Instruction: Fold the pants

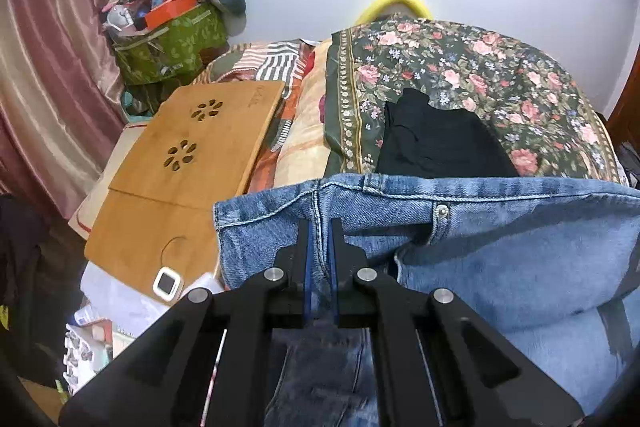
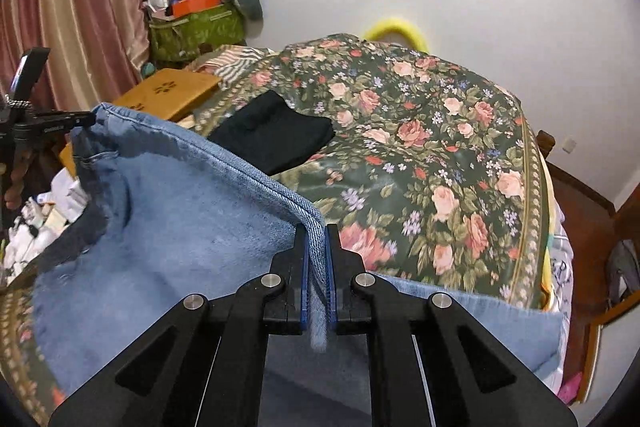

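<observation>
While both sets of fingers pinch denim, the left gripper (image 1: pixel 320 227) clamps a seam of the blue jeans (image 1: pixel 500 247) and the right gripper (image 2: pixel 318 233) clamps their folded edge, holding them stretched above the floral bedspread (image 2: pixel 440 155). Beyond lies a folded black garment (image 2: pixel 276 135); left of it, a wooden lap desk (image 1: pixel 200 155).

Denim, cotton print, wood, matt plastic.
Jeans (image 1: pixel 500 247): blue denim, fleecy inside. Bedspread (image 2: pixel 440 155): smooth floral cloth. Lap desk (image 1: pixel 192 163): smooth wood. Grippers: matt black plastic, shiny metal pins. Curtain (image 1: pixel 52 67): glossy satin.
</observation>
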A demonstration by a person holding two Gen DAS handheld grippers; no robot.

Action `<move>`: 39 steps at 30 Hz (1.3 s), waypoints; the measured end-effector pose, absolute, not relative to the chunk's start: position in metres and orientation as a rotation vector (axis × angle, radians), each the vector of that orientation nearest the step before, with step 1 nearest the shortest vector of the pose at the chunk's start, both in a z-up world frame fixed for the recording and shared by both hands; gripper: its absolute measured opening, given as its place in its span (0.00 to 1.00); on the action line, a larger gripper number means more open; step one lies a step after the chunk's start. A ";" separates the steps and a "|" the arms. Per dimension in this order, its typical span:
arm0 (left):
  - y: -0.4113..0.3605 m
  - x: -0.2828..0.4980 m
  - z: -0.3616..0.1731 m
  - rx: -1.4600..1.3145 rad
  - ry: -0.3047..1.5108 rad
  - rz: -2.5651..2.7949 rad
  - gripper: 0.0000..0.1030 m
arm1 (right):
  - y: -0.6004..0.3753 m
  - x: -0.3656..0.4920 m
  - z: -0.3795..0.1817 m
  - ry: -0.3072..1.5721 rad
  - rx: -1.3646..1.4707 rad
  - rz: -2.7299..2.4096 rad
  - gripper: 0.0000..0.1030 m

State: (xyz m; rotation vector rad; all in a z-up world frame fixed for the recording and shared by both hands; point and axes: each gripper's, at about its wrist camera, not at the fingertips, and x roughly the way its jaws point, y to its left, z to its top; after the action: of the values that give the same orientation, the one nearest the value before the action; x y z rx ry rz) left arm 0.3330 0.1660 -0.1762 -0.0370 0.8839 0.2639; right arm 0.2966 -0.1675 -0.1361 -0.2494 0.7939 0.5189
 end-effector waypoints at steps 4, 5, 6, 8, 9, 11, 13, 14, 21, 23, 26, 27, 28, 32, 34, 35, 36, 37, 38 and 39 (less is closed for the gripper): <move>0.163 0.293 -0.173 -0.036 0.858 0.260 0.06 | -0.170 0.260 -0.130 0.782 -0.240 0.540 0.06; 0.163 0.282 -0.173 -0.039 0.851 0.261 0.06 | -0.170 0.252 -0.130 0.782 -0.237 0.545 0.06; 0.164 0.273 -0.173 -0.045 0.845 0.260 0.06 | -0.170 0.242 -0.131 0.786 -0.231 0.554 0.06; 0.167 0.255 -0.175 -0.066 0.843 0.256 0.06 | -0.170 0.230 -0.133 0.789 -0.235 0.561 0.06; 0.168 0.248 -0.176 -0.076 0.843 0.254 0.06 | -0.170 0.220 -0.134 0.792 -0.237 0.566 0.06; 0.170 0.232 -0.180 -0.085 0.850 0.250 0.06 | -0.170 0.206 -0.137 0.798 -0.234 0.574 0.06; 0.171 0.217 -0.185 -0.088 0.858 0.244 0.06 | -0.170 0.193 -0.140 0.805 -0.237 0.584 0.06; 0.172 0.209 -0.189 -0.086 0.865 0.240 0.06 | -0.170 0.187 -0.143 0.809 -0.240 0.587 0.06; 0.172 0.165 -0.227 -0.111 0.959 0.208 0.06 | -0.167 0.153 -0.170 0.872 -0.233 0.595 0.06; 0.171 0.157 -0.241 -0.118 0.995 0.199 0.06 | -0.168 0.149 -0.178 0.899 -0.206 0.595 0.06; 0.167 0.151 -0.256 -0.122 1.036 0.190 0.06 | -0.169 0.146 -0.188 0.928 -0.183 0.592 0.06; 0.165 0.149 -0.259 -0.122 1.044 0.189 0.06 | -0.169 0.144 -0.191 0.934 -0.177 0.591 0.06; 0.165 0.148 -0.262 -0.122 1.050 0.188 0.06 | -0.170 0.144 -0.193 0.938 -0.173 0.592 0.06; 0.165 0.141 -0.257 -0.122 1.048 0.199 0.06 | -0.170 0.142 -0.193 0.945 -0.164 0.594 0.07; 0.166 0.138 -0.249 -0.119 1.043 0.198 0.06 | -0.170 0.140 -0.190 0.949 -0.167 0.603 0.10; 0.165 0.137 -0.243 -0.114 1.036 0.190 0.06 | -0.170 0.138 -0.189 0.950 -0.168 0.607 0.10; 0.164 0.135 -0.238 -0.106 1.023 0.181 0.06 | -0.171 0.137 -0.186 0.951 -0.171 0.610 0.10; 0.162 0.134 -0.231 -0.096 1.009 0.176 0.06 | -0.173 0.136 -0.184 0.949 -0.170 0.615 0.10; 0.161 0.135 -0.225 -0.082 1.001 0.177 0.06 | -0.178 0.135 -0.179 0.941 -0.161 0.625 0.10; 0.160 0.137 -0.219 -0.070 0.994 0.180 0.06 | -0.182 0.135 -0.176 0.937 -0.147 0.629 0.10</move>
State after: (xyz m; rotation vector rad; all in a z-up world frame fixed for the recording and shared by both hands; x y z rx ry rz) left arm 0.1367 0.1596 -0.2189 -0.0697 0.9938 0.1799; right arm 0.1348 -0.1816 -0.1759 -0.1469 0.9370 0.6295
